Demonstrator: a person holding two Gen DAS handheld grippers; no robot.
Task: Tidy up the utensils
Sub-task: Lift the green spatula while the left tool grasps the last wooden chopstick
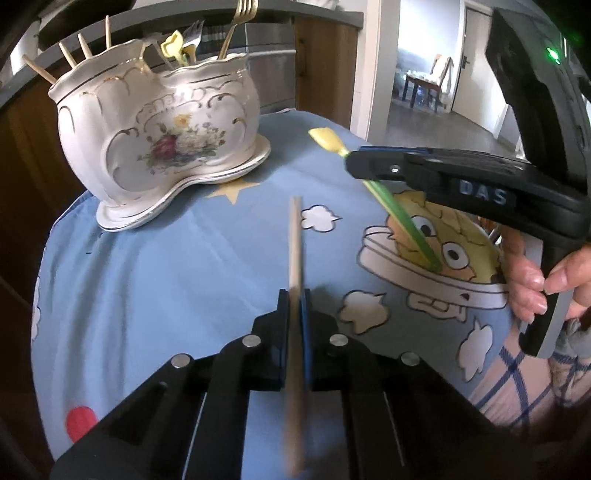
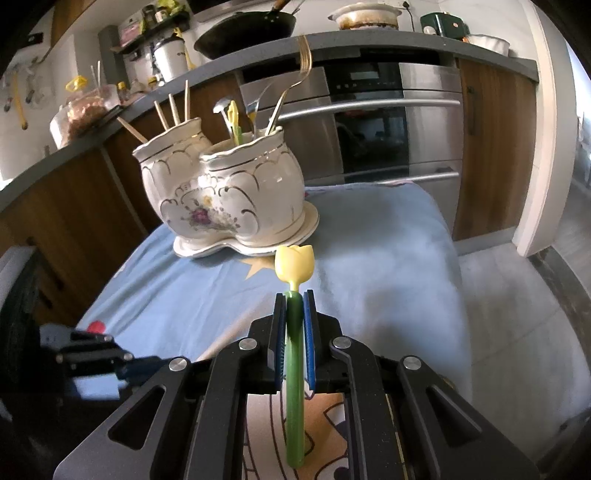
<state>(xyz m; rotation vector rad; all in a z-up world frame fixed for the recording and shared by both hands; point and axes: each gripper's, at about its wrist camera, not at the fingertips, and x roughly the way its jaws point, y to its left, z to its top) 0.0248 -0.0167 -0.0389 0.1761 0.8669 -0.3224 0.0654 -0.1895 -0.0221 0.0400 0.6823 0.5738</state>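
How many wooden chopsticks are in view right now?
5. Four stand in the holder's left compartment. One chopstick is clamped in the left tool. More may sit hidden inside the holder.

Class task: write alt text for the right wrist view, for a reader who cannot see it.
The right gripper clamps the green stem of a yellow tulip-topped utensil above a blue cartoon-print cloth. Ahead stands a white floral two-pot ceramic holder with chopsticks in one pot and forks in the other.
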